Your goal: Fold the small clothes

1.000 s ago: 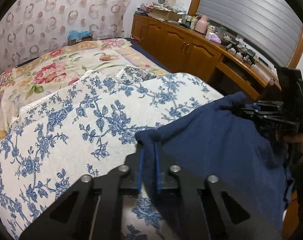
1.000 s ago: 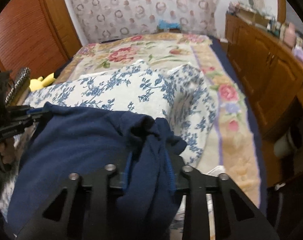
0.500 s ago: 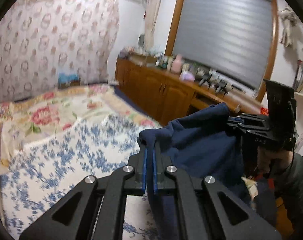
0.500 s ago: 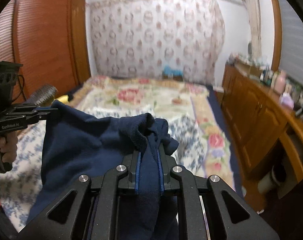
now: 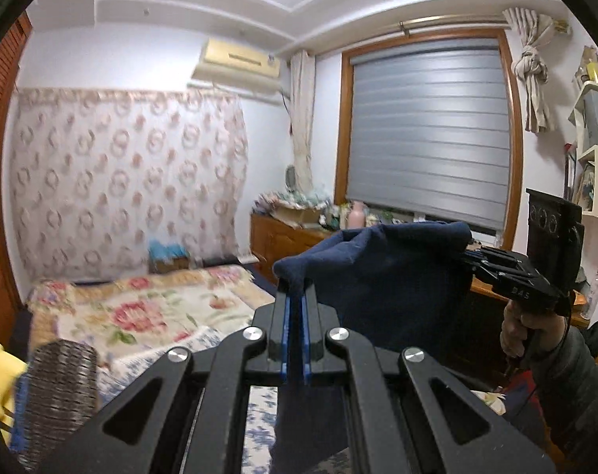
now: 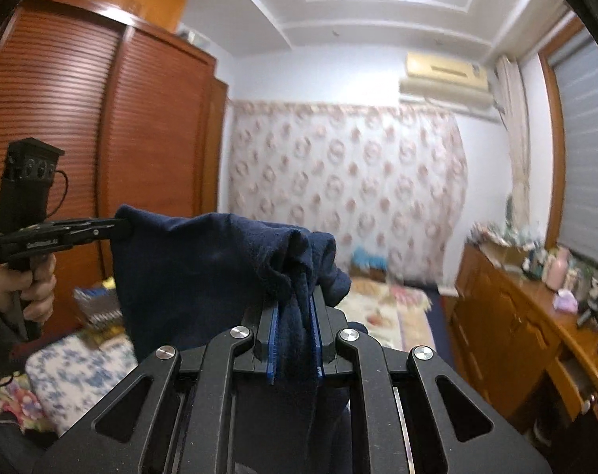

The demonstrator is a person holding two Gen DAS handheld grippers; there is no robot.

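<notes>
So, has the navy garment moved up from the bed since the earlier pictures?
Yes. The navy garment rose: it lay on the blue-flowered bedspread before, and now hangs level with the window blind.

Floral bedspread (image 5: 141, 316), wooden wardrobe (image 6: 81, 118), air conditioner (image 5: 237, 65), shuttered window (image 5: 429, 130), wooden sideboard (image 6: 508, 316)

The right gripper (image 6: 295, 304) pinches a bunched corner of the navy cloth (image 6: 204, 272). Far left, the left gripper (image 6: 117, 227) clamps another corner, cloth stretched between them above the bed (image 6: 393, 316).

Both grippers are rising, lifting the navy garment (image 5: 381, 276) clear of the bed; stretched between the left gripper (image 5: 295, 296) and right gripper (image 6: 295, 304), it is now hanging below their fingers.
</notes>
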